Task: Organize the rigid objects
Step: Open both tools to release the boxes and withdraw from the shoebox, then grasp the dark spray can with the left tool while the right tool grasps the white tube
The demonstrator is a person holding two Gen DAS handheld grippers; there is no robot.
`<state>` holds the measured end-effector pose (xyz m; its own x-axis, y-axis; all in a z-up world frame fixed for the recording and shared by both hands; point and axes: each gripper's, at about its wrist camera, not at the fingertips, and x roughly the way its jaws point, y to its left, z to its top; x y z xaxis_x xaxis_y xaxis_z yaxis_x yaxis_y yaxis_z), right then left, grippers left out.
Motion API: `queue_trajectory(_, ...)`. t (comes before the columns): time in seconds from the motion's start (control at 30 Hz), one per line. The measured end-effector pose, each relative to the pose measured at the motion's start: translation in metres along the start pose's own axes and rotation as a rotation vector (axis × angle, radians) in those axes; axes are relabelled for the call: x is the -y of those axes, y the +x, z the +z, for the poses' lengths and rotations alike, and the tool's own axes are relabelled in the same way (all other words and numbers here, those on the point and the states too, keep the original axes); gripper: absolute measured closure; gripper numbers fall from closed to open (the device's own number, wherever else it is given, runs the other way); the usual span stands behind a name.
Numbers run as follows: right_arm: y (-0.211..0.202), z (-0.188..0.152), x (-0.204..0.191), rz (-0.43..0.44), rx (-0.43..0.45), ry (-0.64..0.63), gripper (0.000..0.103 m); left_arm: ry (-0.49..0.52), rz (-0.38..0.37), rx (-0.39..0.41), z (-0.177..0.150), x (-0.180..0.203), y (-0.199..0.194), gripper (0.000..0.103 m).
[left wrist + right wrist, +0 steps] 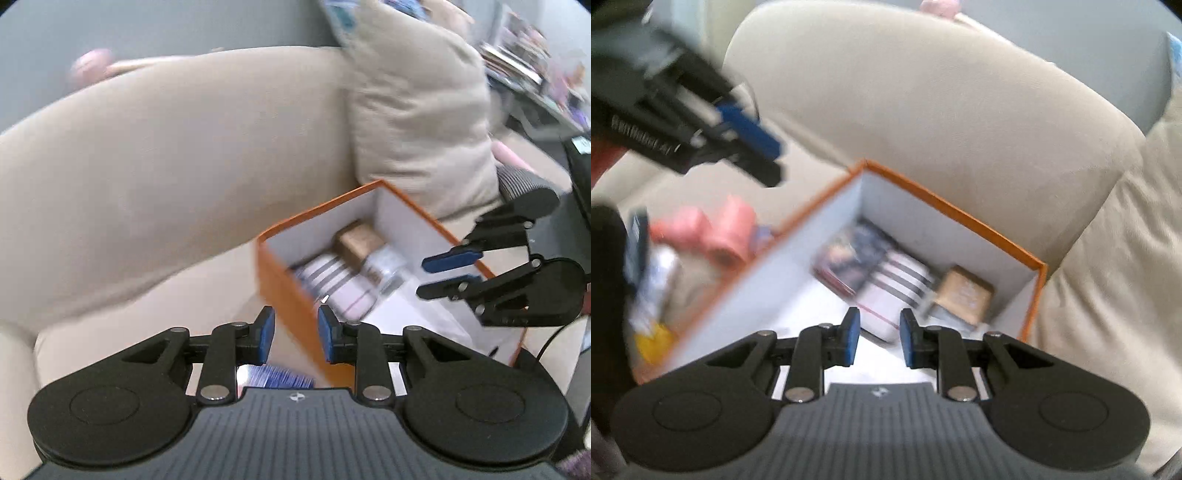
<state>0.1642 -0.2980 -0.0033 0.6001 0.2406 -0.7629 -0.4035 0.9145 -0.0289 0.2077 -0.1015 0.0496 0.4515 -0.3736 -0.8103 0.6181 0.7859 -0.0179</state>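
An orange box with white inside walls sits on a beige sofa. Inside lie a brown cube, a striped white item and a dark card pack. My left gripper is open and empty, low beside the box's left wall. My right gripper is open and empty above the box interior; it shows in the left wrist view over the right rim. The left gripper shows blurred in the right wrist view.
Loose items lie left of the box: pink rolls, a blue-white pack, something yellow. A blue striped item lies under my left gripper. Sofa back and a cushion rise behind. Shelves stand far right.
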Motion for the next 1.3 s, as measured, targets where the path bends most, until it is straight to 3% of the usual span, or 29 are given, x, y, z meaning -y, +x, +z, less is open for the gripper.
queue_trajectory(0.13,-0.018,0.010,-0.041,0.068,0.076,0.122,0.080,-0.167,0.078,-0.045,-0.039,-0.035,-0.037,0.071)
queue_trajectory(0.27,-0.018,0.014,-0.086,0.155,0.106,0.210,0.075,-0.350,0.140,-0.114,-0.084,-0.066,-0.048,0.071)
queue_trajectory(0.53,0.031,0.002,-0.161,0.239,-0.028,0.347,0.074,-0.686,0.225,-0.229,-0.158,-0.120,-0.045,0.071)
queue_trajectory(0.7,0.076,-0.004,-0.181,0.218,-0.154,0.364,0.069,-0.778,0.263,-0.319,-0.165,-0.143,-0.021,0.067)
queue_trajectory(0.87,0.092,0.000,-0.187,0.211,-0.195,0.351,0.064,-0.902,0.225,-0.403,-0.170,-0.162,0.006,0.061)
queue_trajectory(1.03,0.109,0.001,-0.187,0.203,-0.251,0.341,0.055,-0.923,0.253,-0.474,-0.172,-0.167,0.026,0.058)
queue_trajectory(1.2,0.132,-0.012,-0.188,0.240,-0.319,0.368,0.054,-0.822,0.279,-0.525,-0.162,-0.152,0.051,0.032)
queue_trajectory(1.3,0.143,-0.016,-0.189,0.283,-0.334,0.398,0.053,-0.740,0.317,-0.568,-0.156,-0.140,0.063,0.029)
